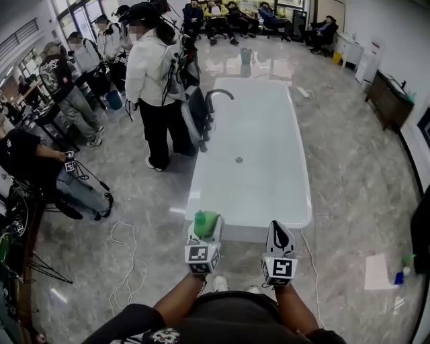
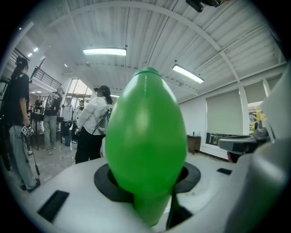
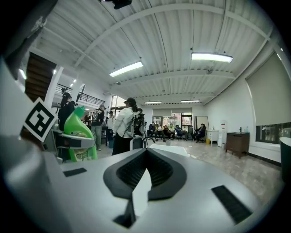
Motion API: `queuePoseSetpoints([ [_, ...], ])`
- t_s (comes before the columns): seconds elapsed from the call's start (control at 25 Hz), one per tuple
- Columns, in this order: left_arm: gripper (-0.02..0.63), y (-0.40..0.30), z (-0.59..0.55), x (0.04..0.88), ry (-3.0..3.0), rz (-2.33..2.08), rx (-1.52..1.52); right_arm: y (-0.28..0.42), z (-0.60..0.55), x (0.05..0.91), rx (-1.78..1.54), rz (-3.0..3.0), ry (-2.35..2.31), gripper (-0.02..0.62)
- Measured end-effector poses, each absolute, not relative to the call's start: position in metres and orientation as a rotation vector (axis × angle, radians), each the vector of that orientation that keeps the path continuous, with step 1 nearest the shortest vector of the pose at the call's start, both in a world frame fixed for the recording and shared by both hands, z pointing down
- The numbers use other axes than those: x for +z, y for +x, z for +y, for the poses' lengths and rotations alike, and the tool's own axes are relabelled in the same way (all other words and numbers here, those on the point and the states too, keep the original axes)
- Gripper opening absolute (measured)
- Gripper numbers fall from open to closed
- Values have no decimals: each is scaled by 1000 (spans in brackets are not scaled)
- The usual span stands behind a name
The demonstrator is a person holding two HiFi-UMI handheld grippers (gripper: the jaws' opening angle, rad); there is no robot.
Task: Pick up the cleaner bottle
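left gripper (image 1: 205, 233) pinches the green cleaner bottle (image 1: 205, 220) around its body, the pads pressing on the plastic, while right gripper (image 1: 280, 235) has its jaws pressed together on nothing and hangs just beside it. the bottle stands upright in the grip, cap uppermost. it looks to be clear of the white tub (image 1: 269, 134) and sits over that tub's near edge, toward the near left corner. i judge the pick-up itself as good as done: the bottle is off the surface and carried by one gripper alone. the next move calls mainly for a steady, even squeeze and a level wrist, since the rounded, smooth body could slide or tip between the jaws. the tub's top is bare apart from a curved faucet (image 1: 218, 95) at its far left corner and a small drain (image 1: 238, 160) near the middle. around it lies a glossy tiled floor (image 1: 356, 175) with a loose white cable (image 1: 127, 269) off the tub's near left corner. a person in a white top (image 1: 151, 74) stands at the tub's left edge, others sit along the far wall (image 1: 222, 13), and strip lights (image 3: 212, 57) run under a ribbed ceiling.
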State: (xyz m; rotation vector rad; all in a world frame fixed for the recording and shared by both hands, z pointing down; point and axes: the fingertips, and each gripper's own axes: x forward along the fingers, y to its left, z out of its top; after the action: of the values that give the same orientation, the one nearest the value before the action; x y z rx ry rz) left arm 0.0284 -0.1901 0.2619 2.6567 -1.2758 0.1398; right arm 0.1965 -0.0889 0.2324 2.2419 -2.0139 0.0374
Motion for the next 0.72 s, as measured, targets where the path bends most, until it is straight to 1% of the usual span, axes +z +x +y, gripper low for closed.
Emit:
queuePoseSetpoints([
  [0.32,178,25,-191,248,2646,-1259,152,189,-94,222,14,-2012,2286,15],
  [0.72,178,39,-181,241,2668,-1300,151,208,-84,210,-30,-2021,2271,15],
])
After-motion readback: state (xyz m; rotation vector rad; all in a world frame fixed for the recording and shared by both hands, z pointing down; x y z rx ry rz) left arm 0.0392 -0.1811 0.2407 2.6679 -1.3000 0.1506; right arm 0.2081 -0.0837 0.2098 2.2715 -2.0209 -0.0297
